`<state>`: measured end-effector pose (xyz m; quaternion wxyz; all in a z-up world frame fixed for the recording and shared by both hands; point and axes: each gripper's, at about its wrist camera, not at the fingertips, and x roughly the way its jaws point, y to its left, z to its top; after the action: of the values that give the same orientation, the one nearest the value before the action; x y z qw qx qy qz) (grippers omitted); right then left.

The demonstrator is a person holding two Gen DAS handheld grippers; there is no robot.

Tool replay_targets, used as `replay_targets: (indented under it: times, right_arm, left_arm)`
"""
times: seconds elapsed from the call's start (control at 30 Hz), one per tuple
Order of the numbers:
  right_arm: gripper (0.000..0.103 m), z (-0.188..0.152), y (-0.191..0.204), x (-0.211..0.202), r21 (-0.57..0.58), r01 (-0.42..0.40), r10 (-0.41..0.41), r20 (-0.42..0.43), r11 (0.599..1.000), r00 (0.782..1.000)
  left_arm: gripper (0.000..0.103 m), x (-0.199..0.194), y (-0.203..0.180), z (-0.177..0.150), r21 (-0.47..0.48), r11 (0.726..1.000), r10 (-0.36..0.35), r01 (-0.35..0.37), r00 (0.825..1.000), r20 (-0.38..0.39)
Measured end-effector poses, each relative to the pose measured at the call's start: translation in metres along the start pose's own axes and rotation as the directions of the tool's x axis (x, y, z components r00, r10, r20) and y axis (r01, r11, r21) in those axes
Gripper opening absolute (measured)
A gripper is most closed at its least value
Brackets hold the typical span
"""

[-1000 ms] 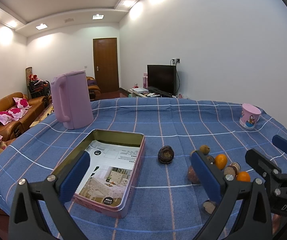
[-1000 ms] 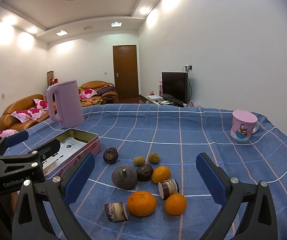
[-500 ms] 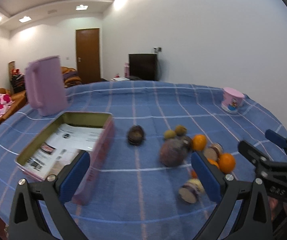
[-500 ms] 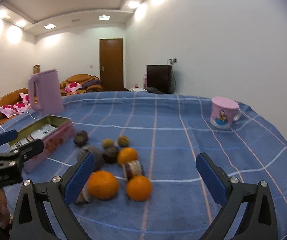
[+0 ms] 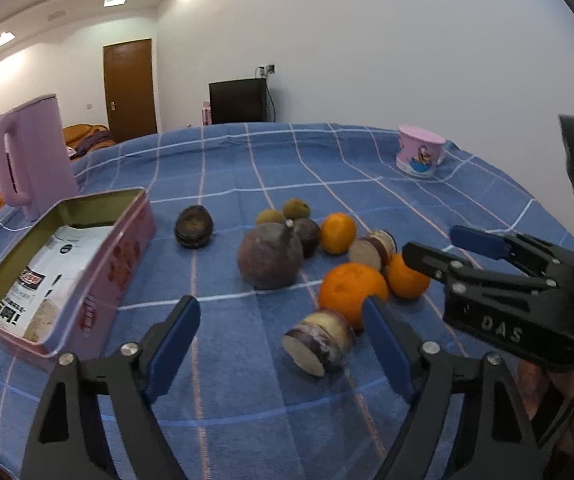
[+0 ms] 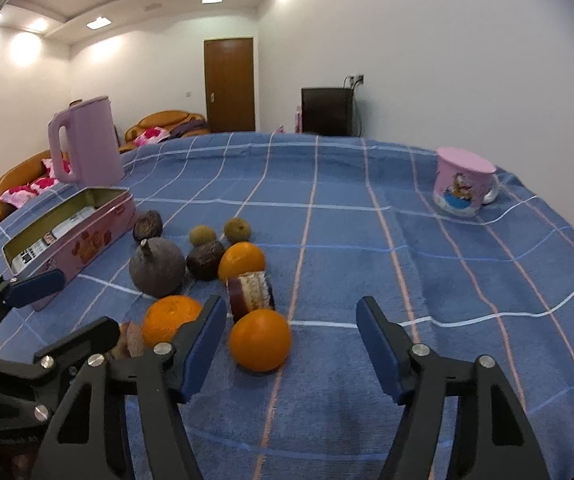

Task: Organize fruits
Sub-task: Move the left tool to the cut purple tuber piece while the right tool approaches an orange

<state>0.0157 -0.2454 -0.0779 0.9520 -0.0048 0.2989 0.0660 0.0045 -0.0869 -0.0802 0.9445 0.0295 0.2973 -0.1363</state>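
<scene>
Several fruits lie grouped on the blue checked cloth: a whole mangosteen (image 5: 270,258), three oranges, dark passion fruits and cut mangosteen halves. An open pink tin (image 5: 87,280) with printed paper inside lies to their left. My left gripper (image 5: 279,344) is low over the cloth, its jaws closing. A cut mangosteen half (image 5: 319,344) lies between its fingers near the right one, with a gap on the left. My right gripper (image 6: 291,344) is also closing around the nearest orange (image 6: 260,340). That orange sits by the left pad, and the right pad is clear of it.
A lilac kettle (image 5: 31,156) stands behind the tin. A pink cartoon cup (image 6: 463,186) stands at the far right of the table. The two grippers work side by side, close together. Sofas, a door and a television lie beyond the table.
Both grippers have come down and forward toward the fruit pile, and their jaws have narrowed. The left view has swung from the tin to the fruit.
</scene>
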Motion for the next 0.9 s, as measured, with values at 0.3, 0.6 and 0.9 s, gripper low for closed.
replay_targets:
  times: [0.3, 0.6, 0.9]
  right_arm:
    - [0.055, -0.001, 0.006, 0.011, -0.032, -0.055, 0.052, -0.082, 0.998, 0.995]
    - [0.048, -0.002, 0.013, 0.018, -0.066, -0.118, 0.108, -0.137, 0.991, 0.985]
    - [0.038, -0.004, 0.014, 0.022, -0.069, -0.148, 0.135, -0.160, 0.987, 0.978]
  left_arm:
    - [0.074, 0.017, 0.001, -0.008, -0.017, 0.999, -0.051, 0.050, 0.996, -0.074]
    - [0.059, 0.021, 0.002, -0.010, -0.025, 0.996, -0.093, 0.091, 0.992, -0.087]
    - [0.045, 0.018, -0.002, -0.011, -0.010, 0.992, -0.125, 0.124, 0.989, -0.079]
